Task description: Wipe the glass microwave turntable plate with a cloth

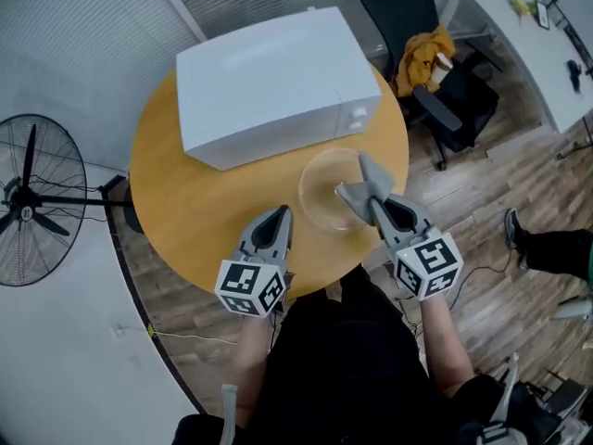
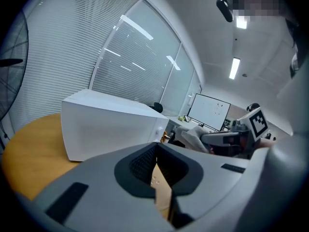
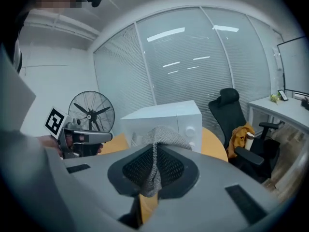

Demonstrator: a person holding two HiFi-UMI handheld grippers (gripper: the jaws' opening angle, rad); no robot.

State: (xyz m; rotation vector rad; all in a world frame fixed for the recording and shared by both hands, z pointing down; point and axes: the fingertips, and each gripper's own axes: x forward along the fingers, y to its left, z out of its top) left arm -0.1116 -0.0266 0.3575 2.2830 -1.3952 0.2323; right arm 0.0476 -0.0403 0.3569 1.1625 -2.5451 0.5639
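plate: glass plate lies flat on tabletop, in front of microwave | right tongs clamped on grey cloth, above plate's right side | left tongs together, empty | handling: plate probably stiff, slick, breakable, best steadied at rim; cloth soft, limp

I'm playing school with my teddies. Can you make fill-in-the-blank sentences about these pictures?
1. The right gripper is shut on a grey ____.
2. The microwave is coloured ____.
3. The glass plate lies on the round wooden ____.
Missing words: cloth; white; table.
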